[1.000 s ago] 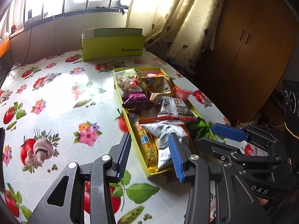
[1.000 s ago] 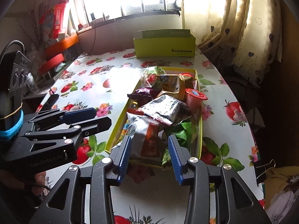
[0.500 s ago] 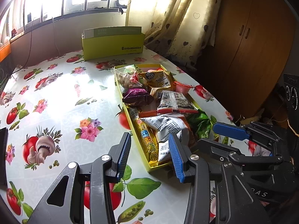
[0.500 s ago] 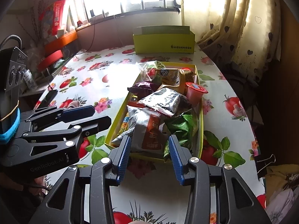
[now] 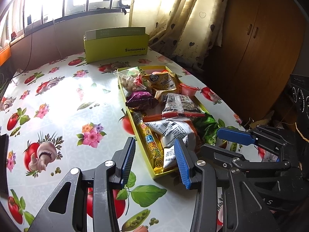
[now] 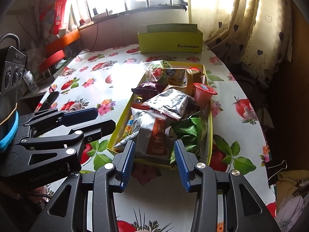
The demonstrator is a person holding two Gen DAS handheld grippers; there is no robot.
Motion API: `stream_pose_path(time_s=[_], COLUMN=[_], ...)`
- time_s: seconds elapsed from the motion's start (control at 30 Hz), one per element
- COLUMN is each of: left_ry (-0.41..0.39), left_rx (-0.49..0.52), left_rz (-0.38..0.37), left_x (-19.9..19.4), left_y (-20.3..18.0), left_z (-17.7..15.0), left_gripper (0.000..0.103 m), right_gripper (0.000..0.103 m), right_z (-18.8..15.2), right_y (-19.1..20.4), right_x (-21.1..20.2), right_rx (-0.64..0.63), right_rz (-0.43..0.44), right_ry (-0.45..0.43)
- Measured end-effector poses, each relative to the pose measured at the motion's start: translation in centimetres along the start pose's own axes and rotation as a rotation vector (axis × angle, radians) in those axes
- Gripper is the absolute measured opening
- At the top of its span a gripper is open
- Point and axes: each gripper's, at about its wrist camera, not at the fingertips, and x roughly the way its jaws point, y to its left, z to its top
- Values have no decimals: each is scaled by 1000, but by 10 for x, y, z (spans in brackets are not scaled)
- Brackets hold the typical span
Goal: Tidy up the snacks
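snacks [image 5: 170,104] lie heaped in the yellow tray [image 6: 209,135] on the tabletop [image 5: 63,100], seemingly all gathered, and your left hand-held gripper [image 5: 154,162] and right hand-held gripper [image 6: 154,162] hover open, empty.

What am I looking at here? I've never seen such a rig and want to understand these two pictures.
No robot: a person holds hand tongs, each with a fisheye camera looking along its fingers. One picture comes from the left tongs, the other from the right tongs; each also shows the other pair at its side. Both stand open and hold nothing. On the flowery tablecloth lies a yellow tray heaped with snack packets, including a pink jelly cup. Behind it stands a green box.
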Motion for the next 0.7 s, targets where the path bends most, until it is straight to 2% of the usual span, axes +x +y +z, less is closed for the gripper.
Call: stream_pose_path(time_s=[0.7], left_ry=[-6], left_rx=[-2], left_rz=[6], left_x=[-4], left_y=[0], left_z=[-1], left_gripper=[43], right_gripper=[41], right_z=[-1], right_y=[2], right_x=[2], right_rx=[-1], right_rz=[1], right_ry=[-1])
